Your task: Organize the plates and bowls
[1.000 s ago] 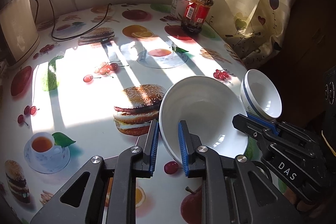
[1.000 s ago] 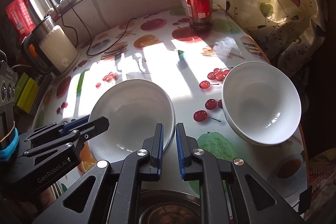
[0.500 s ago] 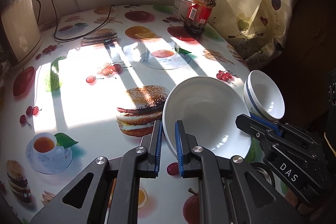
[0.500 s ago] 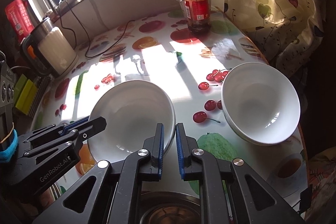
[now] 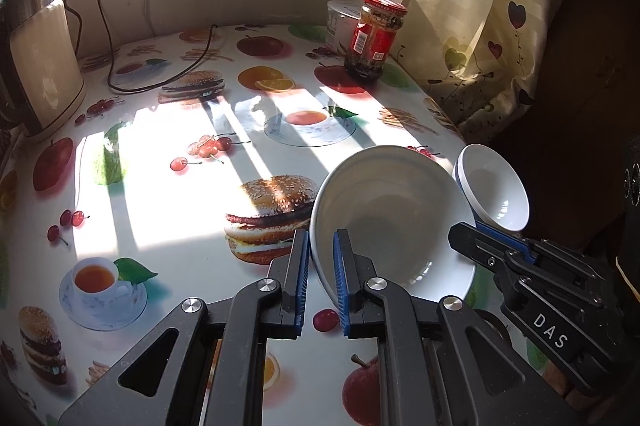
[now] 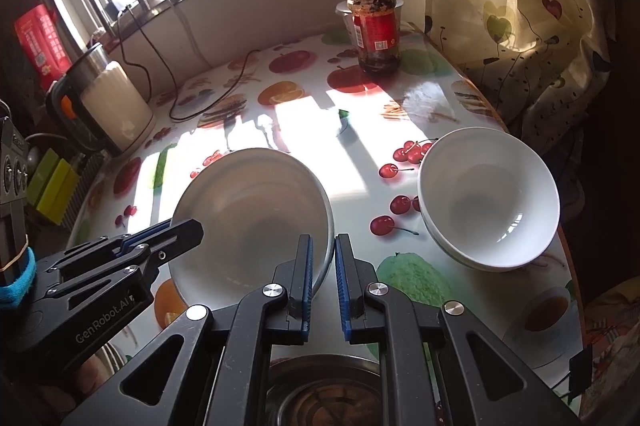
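A deep white plate (image 5: pixel 394 222) is held off the fruit-print table, tilted. My left gripper (image 5: pixel 321 268) is shut on its left rim. My right gripper (image 6: pixel 322 268) is shut on its right rim; the plate also shows in the right wrist view (image 6: pixel 250 214). The right gripper's arm (image 5: pixel 532 282) shows at the plate's right side in the left view. A white bowl (image 6: pixel 488 198) stands on the table near the right edge, stacked on another white dish. In the left view it shows a blue rim line (image 5: pixel 494 188).
A red-lidded jar (image 6: pixel 376 26) and a white tub (image 5: pixel 340 22) stand at the back. A cream kettle (image 6: pixel 114 106) with a black cable (image 6: pixel 208 106) stands at the left. A steel dish (image 6: pixel 324 398) lies below my right gripper. A curtain (image 6: pixel 520 6) hangs at right.
The left gripper closed from open onto the plate's rim. The plate, held by both grippers, tilted and rose slightly; the right gripper kept its grip.
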